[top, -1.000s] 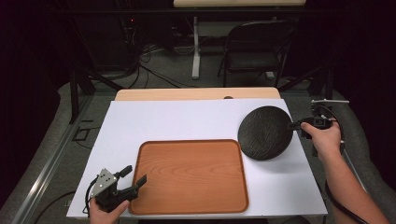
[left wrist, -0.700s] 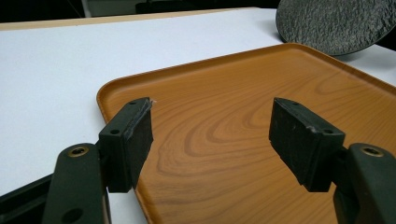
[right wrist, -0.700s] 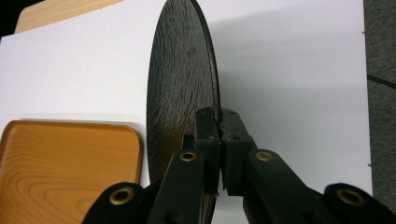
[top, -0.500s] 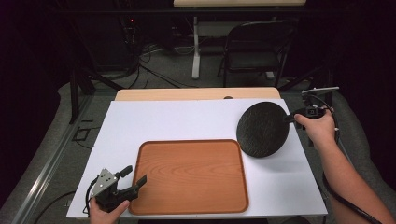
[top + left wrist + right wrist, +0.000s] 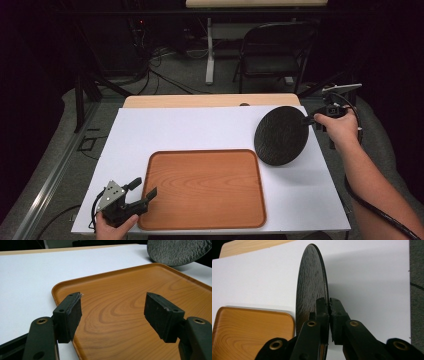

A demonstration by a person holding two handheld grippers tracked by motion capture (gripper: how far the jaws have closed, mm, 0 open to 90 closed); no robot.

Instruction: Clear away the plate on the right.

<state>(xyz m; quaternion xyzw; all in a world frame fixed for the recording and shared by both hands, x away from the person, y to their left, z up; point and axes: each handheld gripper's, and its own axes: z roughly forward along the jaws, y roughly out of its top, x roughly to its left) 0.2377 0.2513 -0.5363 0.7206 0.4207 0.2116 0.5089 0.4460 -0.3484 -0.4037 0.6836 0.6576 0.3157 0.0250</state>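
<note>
The white desk [image 5: 200, 130] spreads out ahead of both claws, with a strip of bare wood along its far edge. On it, directly ahead of the left claw [image 5: 142, 192] and reaching almost to its tips, lies the wooden tray [image 5: 205, 187], flat and with nothing on it; in the left gripper view that claw [image 5: 113, 310] stands wide open, its two black pads hanging just above the near corner of the tray [image 5: 130, 297] and gripping nothing. To the right of the tray, at the desk's right side, the round black plate [image 5: 280, 135] is held up on edge, tilted, its rough dark face turned toward the tray and its lower rim just beyond the tray's far right corner; whether that rim touches the desk is hard to tell from above. The right claw [image 5: 309, 120] is clamped on the plate's right rim, and in the right gripper view the claw [image 5: 329, 315] shows its pads pressed together on the thin edge of the plate [image 5: 310, 280], which rises straight ahead of it, with the tray [image 5: 249, 327] lying off to the left of the jaws.
</note>
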